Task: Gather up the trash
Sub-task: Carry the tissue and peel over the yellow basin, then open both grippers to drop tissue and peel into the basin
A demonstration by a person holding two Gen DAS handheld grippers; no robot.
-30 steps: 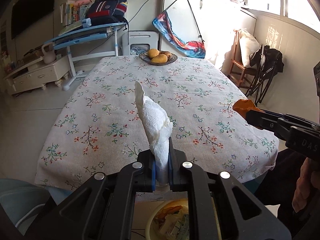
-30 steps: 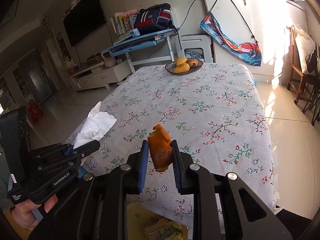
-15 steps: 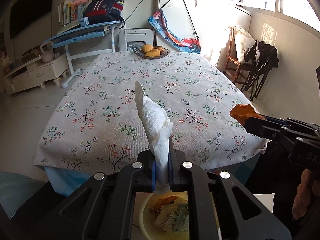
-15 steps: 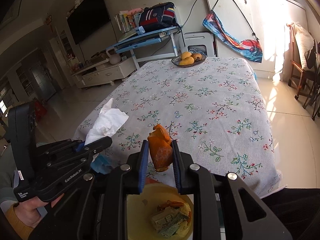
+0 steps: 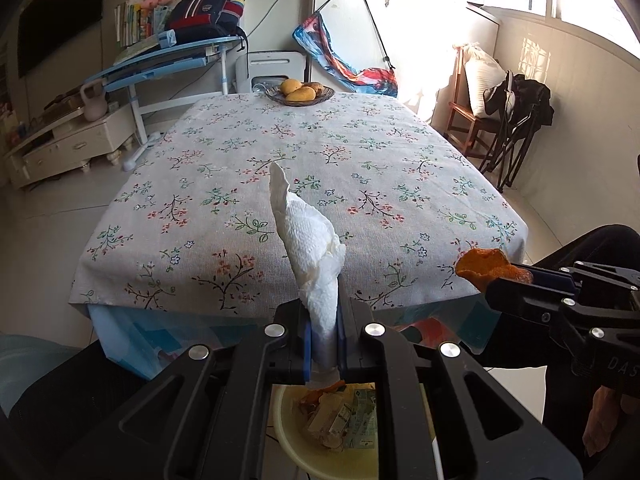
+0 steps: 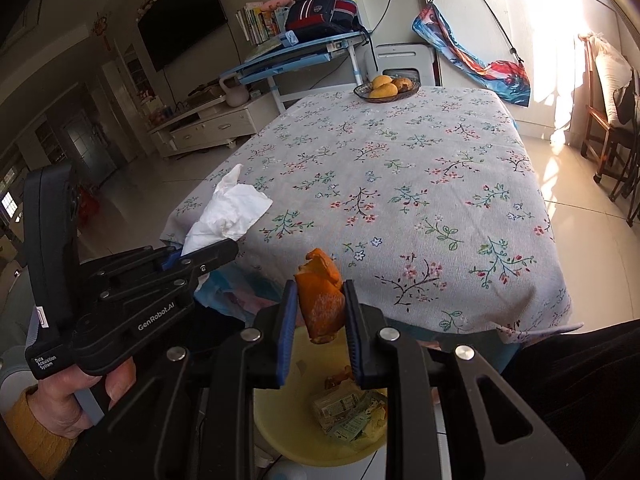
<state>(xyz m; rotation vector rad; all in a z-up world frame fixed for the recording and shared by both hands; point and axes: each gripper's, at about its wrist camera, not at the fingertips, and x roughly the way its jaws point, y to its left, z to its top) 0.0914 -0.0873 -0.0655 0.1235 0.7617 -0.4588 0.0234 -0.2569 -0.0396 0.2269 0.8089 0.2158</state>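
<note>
While the left gripper point(image 5: 322, 326) clamps crumpled white tissue point(image 5: 310, 248), the right gripper point(image 6: 320, 312) pinches curled orange peel point(image 6: 321, 298).

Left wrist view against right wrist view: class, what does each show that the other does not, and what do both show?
Only the left wrist view shows the folded black chair by the window wall. Only the right wrist view shows the wall television, the yellow sleeve and the bare hand on the left gripper's handle. Both show the left gripper shut on the white tissue, the right gripper shut on the orange peel, the yellow bin of trash below, the flowered tablecloth and the fruit bowl.
</note>
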